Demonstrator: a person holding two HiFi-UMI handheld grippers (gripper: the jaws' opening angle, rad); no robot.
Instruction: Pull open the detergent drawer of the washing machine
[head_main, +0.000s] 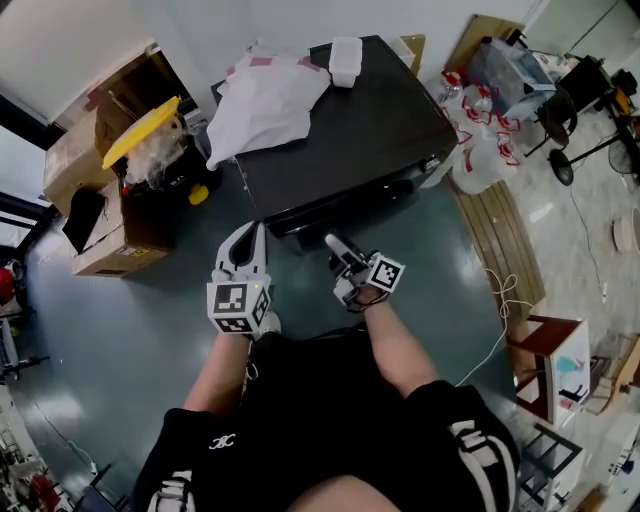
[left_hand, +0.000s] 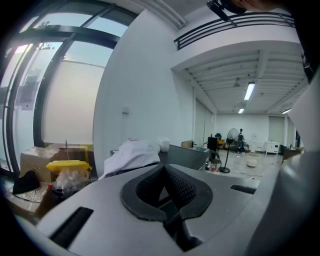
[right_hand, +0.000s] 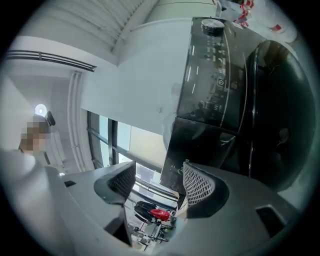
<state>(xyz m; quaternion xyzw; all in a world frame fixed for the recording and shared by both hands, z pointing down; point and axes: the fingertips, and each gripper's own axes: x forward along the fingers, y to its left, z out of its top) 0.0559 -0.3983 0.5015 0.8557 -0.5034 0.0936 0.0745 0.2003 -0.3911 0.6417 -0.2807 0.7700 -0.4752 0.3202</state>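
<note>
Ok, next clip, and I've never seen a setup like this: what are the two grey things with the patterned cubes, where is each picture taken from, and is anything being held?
There is no robot here: a person holds a two-jaw gripper in each hand, and the cubes are part of those grippers. The head view comes from a camera on the person's head. It looks down at the left gripper, the right gripper and a black washing machine. A white cloth and a small white box lie on top of the machine. The other two pictures come from a camera riding on each gripper, looking along its jaws. In the left gripper view the jaws are closed together on nothing. In the right gripper view they stand apart and empty, facing the machine's dark front. Nothing is held.
</note>
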